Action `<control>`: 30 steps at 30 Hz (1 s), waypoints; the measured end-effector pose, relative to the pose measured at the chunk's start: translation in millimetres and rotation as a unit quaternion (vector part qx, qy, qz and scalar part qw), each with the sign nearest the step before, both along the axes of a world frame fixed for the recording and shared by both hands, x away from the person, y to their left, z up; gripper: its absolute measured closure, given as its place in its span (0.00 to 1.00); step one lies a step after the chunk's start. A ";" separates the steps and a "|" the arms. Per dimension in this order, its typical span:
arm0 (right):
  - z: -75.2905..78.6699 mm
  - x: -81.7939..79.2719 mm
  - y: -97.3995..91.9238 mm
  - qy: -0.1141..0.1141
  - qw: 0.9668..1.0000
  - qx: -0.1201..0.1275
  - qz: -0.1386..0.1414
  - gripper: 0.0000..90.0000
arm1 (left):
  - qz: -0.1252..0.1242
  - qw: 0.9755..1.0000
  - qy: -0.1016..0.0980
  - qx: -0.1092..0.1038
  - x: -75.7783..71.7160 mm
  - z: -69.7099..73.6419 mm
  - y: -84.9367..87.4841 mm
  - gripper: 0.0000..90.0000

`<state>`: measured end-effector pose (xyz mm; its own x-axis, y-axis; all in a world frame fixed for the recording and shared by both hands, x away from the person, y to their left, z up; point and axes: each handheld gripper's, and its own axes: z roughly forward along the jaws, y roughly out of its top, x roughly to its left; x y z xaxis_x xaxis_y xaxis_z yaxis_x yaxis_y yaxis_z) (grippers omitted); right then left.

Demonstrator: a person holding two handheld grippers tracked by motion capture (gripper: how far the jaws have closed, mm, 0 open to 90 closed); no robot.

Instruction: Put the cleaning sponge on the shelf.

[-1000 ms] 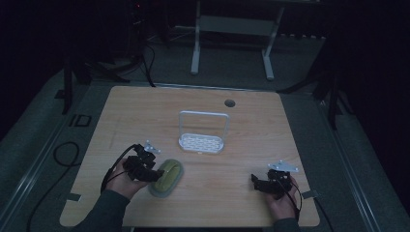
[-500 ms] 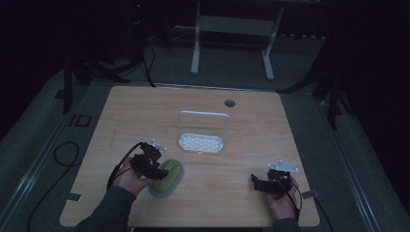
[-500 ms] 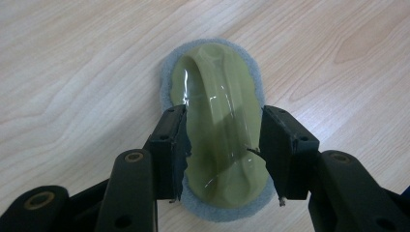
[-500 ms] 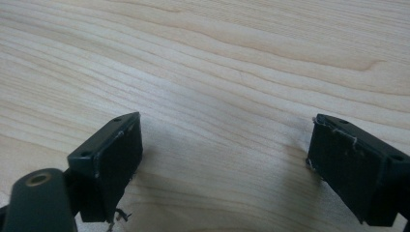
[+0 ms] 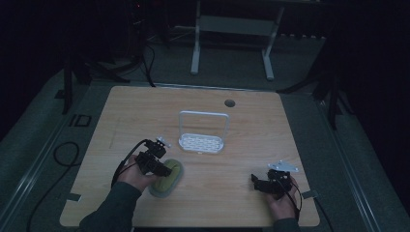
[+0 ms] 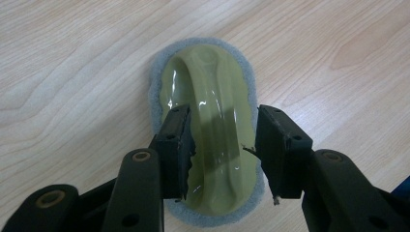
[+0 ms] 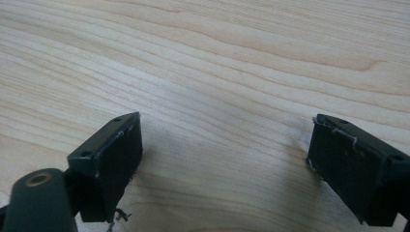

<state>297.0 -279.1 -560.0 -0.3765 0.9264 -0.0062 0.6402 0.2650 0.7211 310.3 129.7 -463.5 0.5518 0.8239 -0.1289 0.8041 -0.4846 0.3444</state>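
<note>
Overall, the wooden table (image 5: 145, 106) is the largest item, a pale desktop with a round hole (image 5: 229, 103) near its far edge. At its middle stands a white rack (image 5: 201, 142) — a perforated base with an upright wire hoop at its back. Near the front left lies an oval scrubber (image 6: 212, 121), a glossy olive-green plastic handle on a grey pad, flat on the wood and well apart from the rack. The left gripper (image 6: 223, 145) hangs directly over the scrubber's near half, its jaws spread to either side of the raised handle ridge; whether the pads touch the plastic I cannot tell. The right gripper (image 7: 222, 169) sits at the front right of the table, well apart from rack and scrubber — jaws spread wide, nothing between them but bare wood, tips low over the surface. A sleeve (image 5: 113, 210) enters from the bottom left.
</note>
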 end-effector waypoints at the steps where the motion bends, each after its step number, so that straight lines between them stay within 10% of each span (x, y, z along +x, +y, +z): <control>1: 0.0 0.0 0.0 0.000 1.000 0.000 0.000 0.13 | 0.002 1.000 0.002 0.003 0.5 0.1 -1.0 0.64; 30: 0.0 0.0 -0.1 0.000 1.000 0.000 0.001 0.13 | -0.035 0.996 0.047 0.072 15.3 -8.6 -17.3 0.76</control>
